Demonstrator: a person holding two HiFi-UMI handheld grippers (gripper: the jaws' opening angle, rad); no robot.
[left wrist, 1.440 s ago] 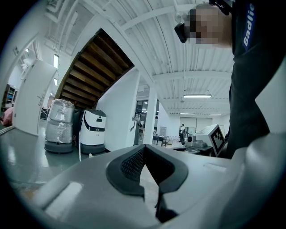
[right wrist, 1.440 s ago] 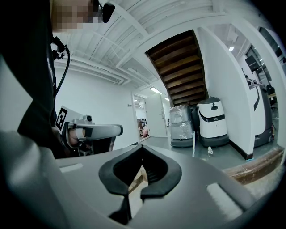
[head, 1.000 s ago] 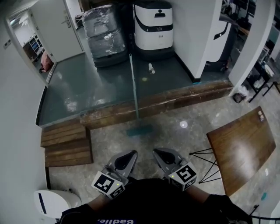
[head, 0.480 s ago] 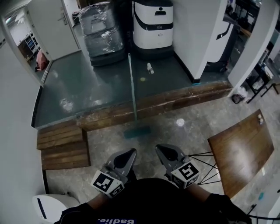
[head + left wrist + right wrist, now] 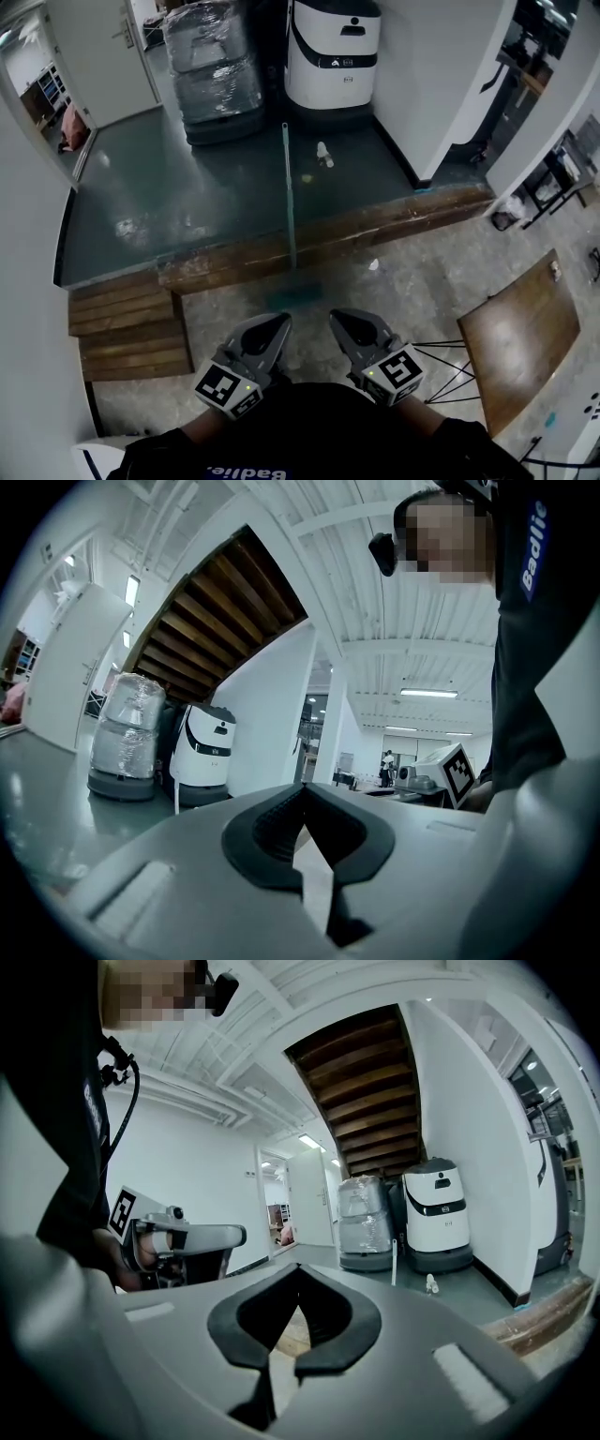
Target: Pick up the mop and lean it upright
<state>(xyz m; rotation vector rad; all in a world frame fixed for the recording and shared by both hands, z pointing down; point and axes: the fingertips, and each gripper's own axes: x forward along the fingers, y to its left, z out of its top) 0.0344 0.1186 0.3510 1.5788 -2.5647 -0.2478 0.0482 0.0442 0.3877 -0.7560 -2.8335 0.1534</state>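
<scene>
Head view, mop: lies flat at frame centre. Its thin handle runs from the grey raised floor down over the wooden step edge, and its dark head rests on the stone floor below.
Head view, left gripper: lower centre, jaws clenched together with nothing between them, near the mop head but apart from it.
Head view, right gripper: just beside the left gripper, jaws likewise clenched and empty.
Head view, surroundings: white robot and wrapped machine at the top, beyond the handle's far end. A small bottle lies right of the handle, wooden steps are at lower left, and a wooden bench is at lower right.
Left gripper view, jaws: tips meet at frame centre and grasp nothing.
Left gripper view, background: the mop handle is a thin pale line at left centre, before the white robot. The right gripper's marker cube is at right.
Right gripper view, jaws: tips pressed together at frame centre, nothing held.
Right gripper view, background: mop handle and bottle lie right of centre, before the white robot. The left gripper is at left.
</scene>
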